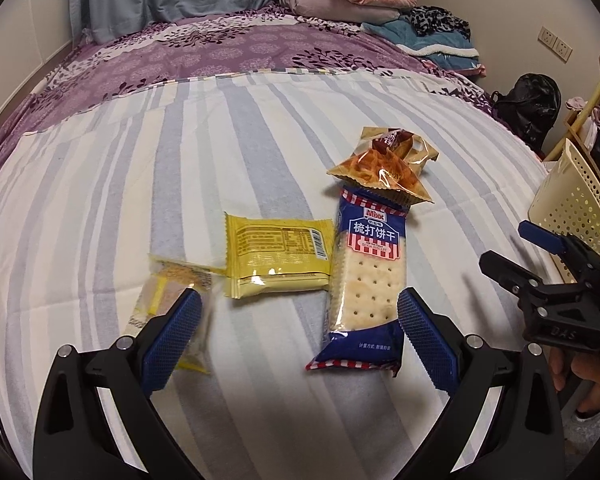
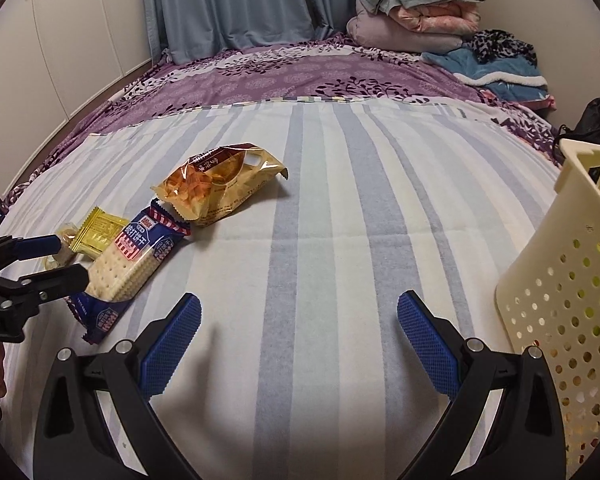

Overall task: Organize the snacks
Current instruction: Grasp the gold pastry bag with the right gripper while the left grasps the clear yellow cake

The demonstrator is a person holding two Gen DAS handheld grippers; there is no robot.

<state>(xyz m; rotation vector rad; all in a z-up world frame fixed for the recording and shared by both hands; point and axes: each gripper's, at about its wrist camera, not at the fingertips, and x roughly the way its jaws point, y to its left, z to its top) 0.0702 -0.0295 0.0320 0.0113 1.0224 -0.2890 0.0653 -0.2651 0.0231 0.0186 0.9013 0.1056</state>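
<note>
Jaws wide open on left gripper (image 1: 299, 334), holding nothing. Cracker pack (image 1: 364, 276) just inside its right finger, clear yellow pack (image 1: 172, 300) behind its left finger, yellow pack (image 1: 280, 256) between, further off. Jaws wide open on right gripper (image 2: 299, 334) too, over bare striped bed (image 2: 340, 208). Four snacks on bed: those three, plus one chip bag (image 2: 220, 184). One cream basket (image 2: 572, 320) at right.
</note>
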